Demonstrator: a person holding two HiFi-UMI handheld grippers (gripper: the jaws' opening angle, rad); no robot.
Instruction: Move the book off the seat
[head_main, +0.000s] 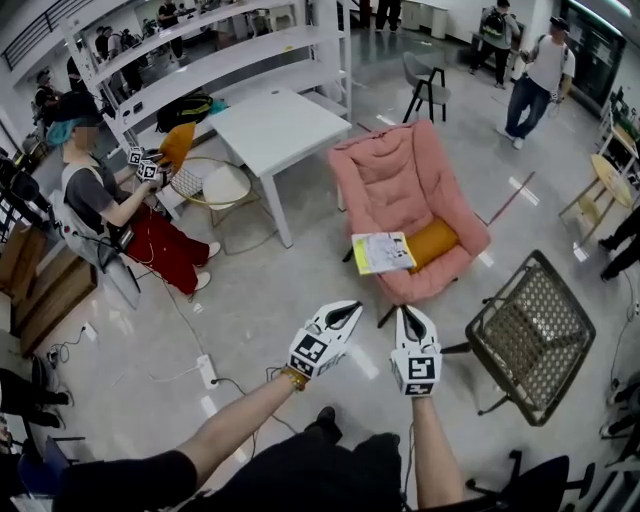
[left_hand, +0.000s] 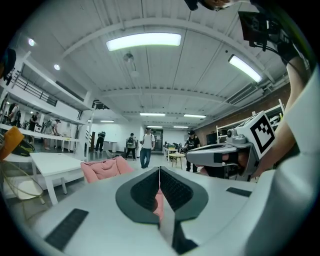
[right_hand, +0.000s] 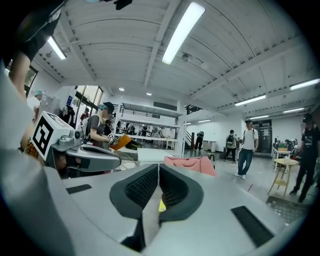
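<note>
Far left of the pink chair (head_main: 395, 180): one seated person (head_main: 95, 195). Closer on that same side: one white table (head_main: 285, 125). Near the chair's front edge, short of it: two grippers, left gripper (head_main: 349, 312) and right gripper (head_main: 406, 316), side by side, each with jaws pressed together on nothing. On the chair's seat: one yellow book (head_main: 383, 252), lying flat, just beside one orange cushion (head_main: 435, 240). Right of the chair: one mesh chair (head_main: 530, 330).

My left gripper (left_hand: 159, 171) is closed on nothing; the pink chair (left_hand: 106, 168) sits ahead-left, the right gripper (left_hand: 225, 154) alongside.
</note>
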